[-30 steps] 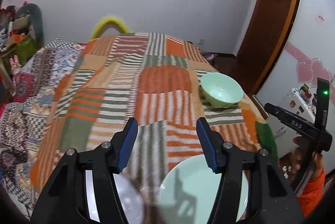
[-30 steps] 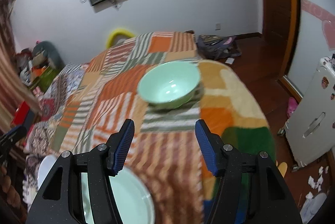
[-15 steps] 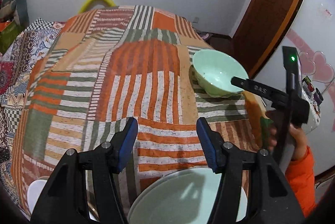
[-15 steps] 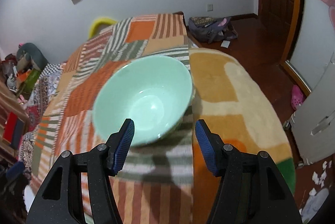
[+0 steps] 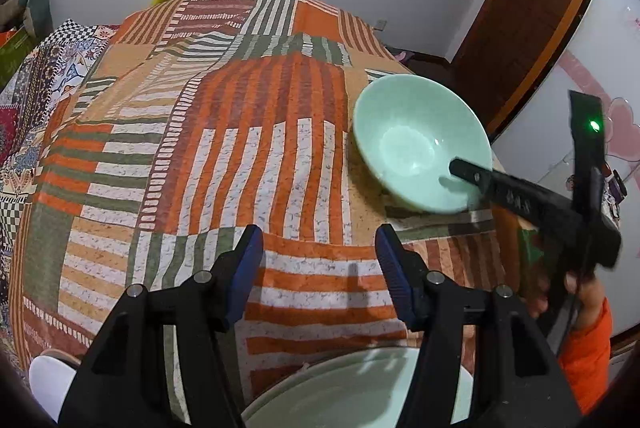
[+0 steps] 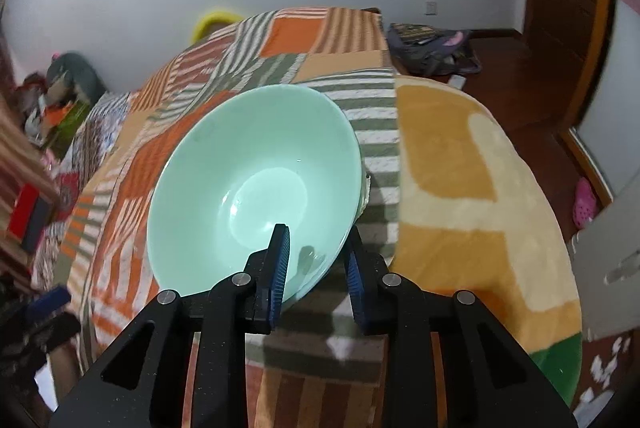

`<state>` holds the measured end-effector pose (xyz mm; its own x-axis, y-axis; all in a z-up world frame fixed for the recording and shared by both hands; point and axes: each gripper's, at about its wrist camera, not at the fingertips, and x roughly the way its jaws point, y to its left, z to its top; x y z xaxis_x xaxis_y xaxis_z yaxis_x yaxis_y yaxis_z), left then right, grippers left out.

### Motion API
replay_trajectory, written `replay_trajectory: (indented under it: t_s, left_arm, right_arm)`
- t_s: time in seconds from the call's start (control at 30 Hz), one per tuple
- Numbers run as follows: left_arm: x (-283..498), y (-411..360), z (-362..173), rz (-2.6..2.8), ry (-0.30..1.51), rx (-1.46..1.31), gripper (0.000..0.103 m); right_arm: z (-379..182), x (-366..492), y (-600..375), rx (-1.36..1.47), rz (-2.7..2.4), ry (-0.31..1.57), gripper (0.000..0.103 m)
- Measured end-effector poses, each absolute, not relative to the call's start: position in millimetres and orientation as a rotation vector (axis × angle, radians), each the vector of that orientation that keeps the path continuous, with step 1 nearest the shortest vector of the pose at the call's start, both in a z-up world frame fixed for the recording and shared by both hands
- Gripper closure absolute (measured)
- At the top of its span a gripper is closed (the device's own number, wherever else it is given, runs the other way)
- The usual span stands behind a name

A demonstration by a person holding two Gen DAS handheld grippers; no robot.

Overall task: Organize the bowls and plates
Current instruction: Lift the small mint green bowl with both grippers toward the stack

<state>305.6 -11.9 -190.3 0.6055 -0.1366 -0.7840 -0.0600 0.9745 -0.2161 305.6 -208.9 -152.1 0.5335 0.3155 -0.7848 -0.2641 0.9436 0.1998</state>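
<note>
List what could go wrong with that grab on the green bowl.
1. The right gripper has just been closing over the near rim of the green bowl, one finger inside, one outside. Such a narrow pinch at one edge may let the bowl tip or slip when lifted.
2. The bowl sits on a soft patchwork blanket, so it could rock.
3. The left gripper hangs open and empty above the pale plate, giving no support.

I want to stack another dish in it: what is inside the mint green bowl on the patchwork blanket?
No food or dish: the mint green bowl holds only one finger of the right gripper, whose jaws, just closing, straddle its near rim. The wall behind that finger is hidden.
</note>
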Motion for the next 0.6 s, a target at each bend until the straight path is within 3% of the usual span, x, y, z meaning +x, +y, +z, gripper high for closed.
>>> replay_trajectory:
  t_s: [0.33,0.5,0.6]
  left_arm:
    - [332,-12,-207,-0.046,0.960,-0.271,0.048]
    - [346,-23,-216,-0.078,0.992,-0.251,0.081]
    - [346,-28,-217,-0.054,0.978,-0.215,0.086]
  right_arm:
    - [-150,260,-194,0.006,0.502,0.970,0.079]
    - [-153,257,-195,0.051,0.522,0.986,0.079]
    - [-155,261,-194,0.067,0.515,0.991,0.079]
